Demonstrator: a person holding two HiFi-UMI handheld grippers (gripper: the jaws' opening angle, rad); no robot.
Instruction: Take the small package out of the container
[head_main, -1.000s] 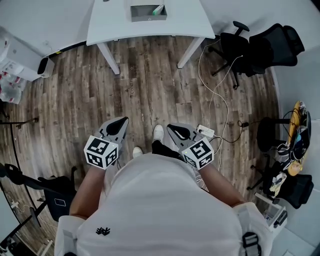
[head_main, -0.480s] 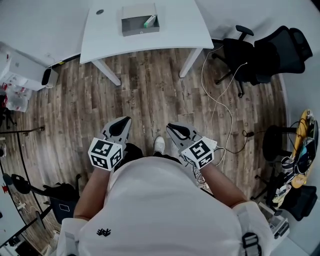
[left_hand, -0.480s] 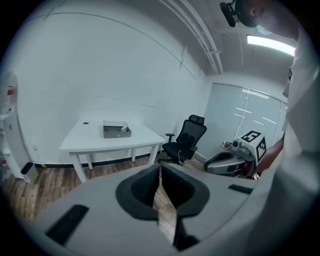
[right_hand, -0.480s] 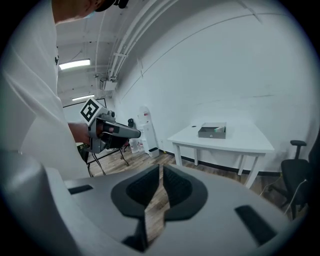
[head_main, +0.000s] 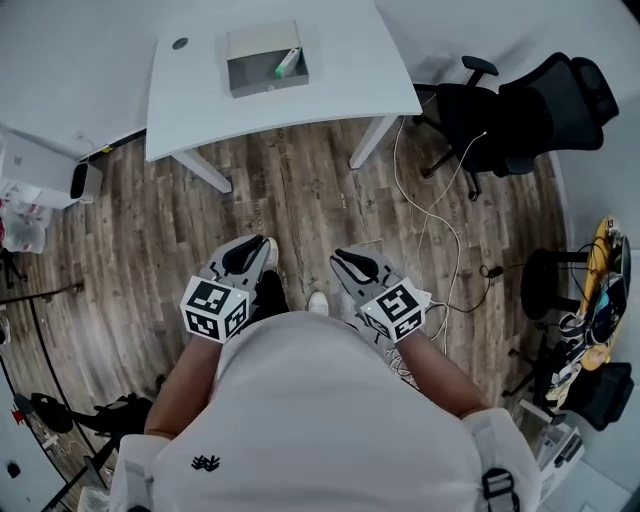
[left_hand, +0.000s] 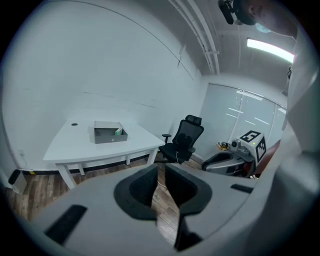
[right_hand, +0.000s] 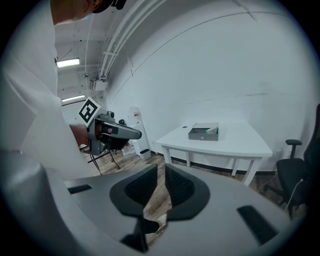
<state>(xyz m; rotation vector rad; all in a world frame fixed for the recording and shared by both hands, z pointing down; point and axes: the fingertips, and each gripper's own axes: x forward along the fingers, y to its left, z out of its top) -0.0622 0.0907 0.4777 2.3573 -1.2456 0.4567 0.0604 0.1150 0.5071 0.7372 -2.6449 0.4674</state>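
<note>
**Left gripper view: jaws parting on nothing, container still across the room**

Your left gripper has its jaws opening, with only a slim gap between them and bare floor showing through. The right gripper shows the same narrow gap and holds nothing. Both hang at your waist, well apart from the work.

The step in hand looks like the approach. Walk up to the white surface squarely and mind the loose cable on the floor to your right. Get one pair of jaws wide before you reach in.

The grey container sits open-topped towards the far side of the surface. The small package, white with a green end, appears to lean against the wall at its right-hand end. Come down from above beside that wall, close on the package's narrow sides, and lift straight up so the container doesn't drag along.
</note>
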